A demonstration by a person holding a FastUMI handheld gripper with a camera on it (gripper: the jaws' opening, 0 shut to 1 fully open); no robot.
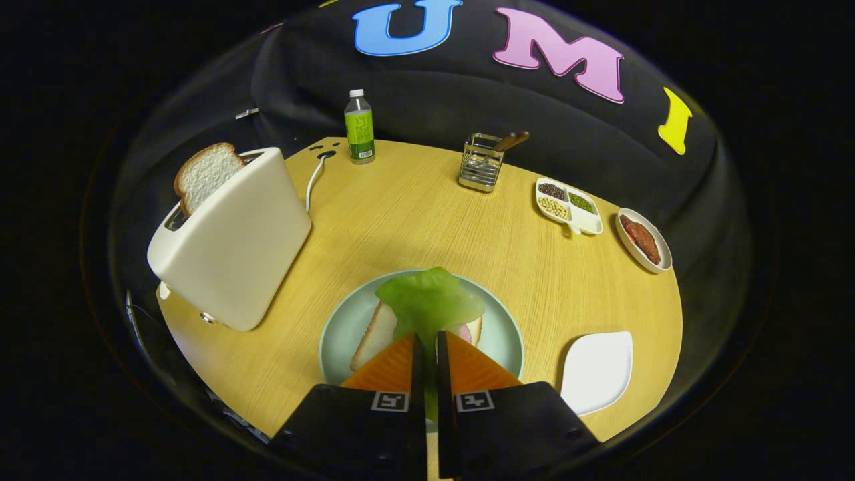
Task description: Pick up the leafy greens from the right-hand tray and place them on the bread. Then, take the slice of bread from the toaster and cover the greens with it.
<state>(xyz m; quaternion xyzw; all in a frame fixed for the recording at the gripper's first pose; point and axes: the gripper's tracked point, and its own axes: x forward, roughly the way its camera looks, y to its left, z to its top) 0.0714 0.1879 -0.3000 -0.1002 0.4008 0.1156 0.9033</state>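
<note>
Two fingers of my gripper [427, 342] sit almost pressed together, with a thin strip of the green leaf [431, 302] caught in the narrow slot between them; the leaf's stem end runs down between the fingers and its broad part fans out just ahead of the tips. I read this as both fingers pinching the leaf. Under the leaf lies a slice of bread [375, 335] on a pale green round plate [340, 327], with a bit of pink filling [467, 330] peeking out beside the right finger; the leaf overhangs the bread, and I cannot tell whether it is resting on it or held just above. Left of the plate stands a cream toaster [230, 240], with a second slice of bread [206, 174] sticking up out of its slot and a white cord [314, 179] trailing behind it. Right of the plate, near my fingers, is a white tray [596, 371]. Farther back on the wooden table [414, 214] I note a bottle with a green label [359, 127], a wire holder [479, 164] with a wooden handle in it, a divided white dish of beans [568, 206], and beside that a small oval dish [643, 239] holding something reddish brown.
</note>
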